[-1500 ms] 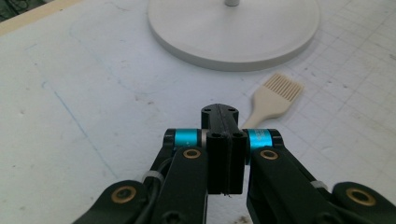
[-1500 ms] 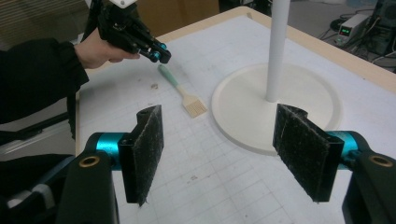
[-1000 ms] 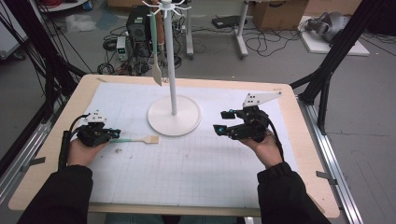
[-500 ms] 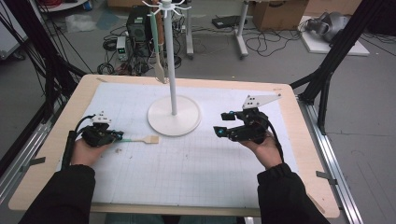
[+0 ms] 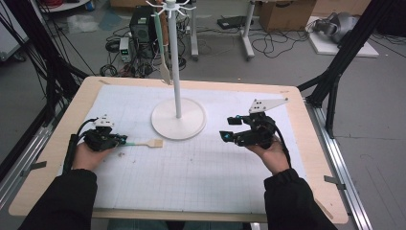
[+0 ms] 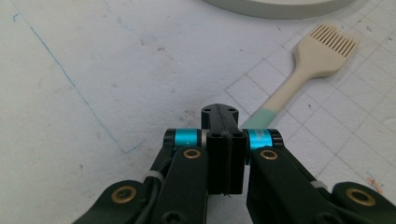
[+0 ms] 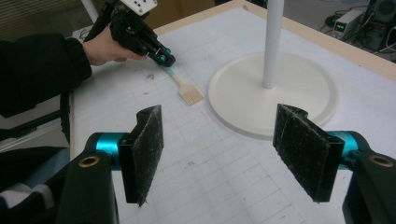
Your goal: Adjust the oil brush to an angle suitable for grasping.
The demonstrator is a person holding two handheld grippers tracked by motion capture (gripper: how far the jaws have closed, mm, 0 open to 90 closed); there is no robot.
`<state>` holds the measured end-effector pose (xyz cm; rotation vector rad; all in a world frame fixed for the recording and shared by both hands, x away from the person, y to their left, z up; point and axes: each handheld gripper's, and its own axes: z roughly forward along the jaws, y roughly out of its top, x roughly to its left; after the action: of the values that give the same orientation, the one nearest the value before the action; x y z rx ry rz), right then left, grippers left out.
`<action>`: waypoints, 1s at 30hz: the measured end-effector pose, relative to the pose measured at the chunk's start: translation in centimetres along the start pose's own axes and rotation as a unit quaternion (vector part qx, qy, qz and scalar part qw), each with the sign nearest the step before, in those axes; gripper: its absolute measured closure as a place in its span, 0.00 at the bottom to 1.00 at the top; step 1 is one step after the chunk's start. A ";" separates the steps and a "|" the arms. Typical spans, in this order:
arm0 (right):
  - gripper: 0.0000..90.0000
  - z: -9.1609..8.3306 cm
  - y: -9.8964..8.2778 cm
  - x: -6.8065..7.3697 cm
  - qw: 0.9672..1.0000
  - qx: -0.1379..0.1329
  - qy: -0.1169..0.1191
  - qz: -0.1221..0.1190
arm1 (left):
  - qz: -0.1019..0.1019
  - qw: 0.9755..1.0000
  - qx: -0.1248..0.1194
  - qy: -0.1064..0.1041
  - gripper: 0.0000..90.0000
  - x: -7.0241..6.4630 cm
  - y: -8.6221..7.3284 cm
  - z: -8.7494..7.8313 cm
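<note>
A cream slotted brush (image 5: 146,143) with a teal handle end lies flat on the white grid mat, left of the stand's round base (image 5: 191,128). My left gripper (image 5: 123,140) rests low at the teal end, jaws shut. In the left gripper view the pads of the left gripper (image 6: 219,112) press together and the brush (image 6: 322,51) runs out from beneath the right jaw. Whether the handle is pinched I cannot tell. My right gripper (image 5: 226,135) hovers right of the base, open. In its own view the right gripper (image 7: 229,149) has nothing between its pads, and the brush (image 7: 189,93) lies farther off.
A white stand with a tall pole (image 5: 173,57) and top hooks rises from the mat's middle. A pale spatula (image 5: 165,72) hangs from one hook. The wooden table edge (image 5: 306,124) frames the mat; cables and boxes lie on the floor beyond.
</note>
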<state>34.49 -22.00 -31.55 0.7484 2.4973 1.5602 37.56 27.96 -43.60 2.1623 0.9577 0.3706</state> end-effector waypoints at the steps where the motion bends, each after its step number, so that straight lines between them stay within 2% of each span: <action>1: 0.36 0.0 0.0 0.0 1.000 0.001 0.000 0.000 | 0.000 1.000 -0.001 0.003 1.00 0.0 0.0 0.1; 5: 0.36 0.1 0.0 0.0 1.000 0.000 0.000 0.000 | -0.006 1.000 0.001 0.005 1.00 0.1 -0.1 0.2; 9: 0.36 0.1 0.0 0.0 1.000 0.001 0.000 0.000 | -0.001 1.000 0.006 -0.008 1.00 0.0 -0.1 0.0; 16: 0.36 0.1 -0.1 0.0 1.000 0.002 0.001 0.001 | 0.029 0.999 0.024 -0.025 1.00 -0.9 -0.3 -0.6; 24: 0.35 0.5 -0.2 0.2 1.000 0.004 0.001 0.002 | 0.039 0.997 0.028 -0.052 1.00 -1.3 -0.8 -1.1; 30: 0.35 0.7 -0.3 0.2 1.000 0.007 0.002 0.003 | 0.050 0.996 0.035 -0.065 1.00 -1.9 -0.9 -1.4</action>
<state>34.49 -21.44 -32.16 0.7554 2.5143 1.5478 35.09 27.74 -43.27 2.2748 0.8025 0.2431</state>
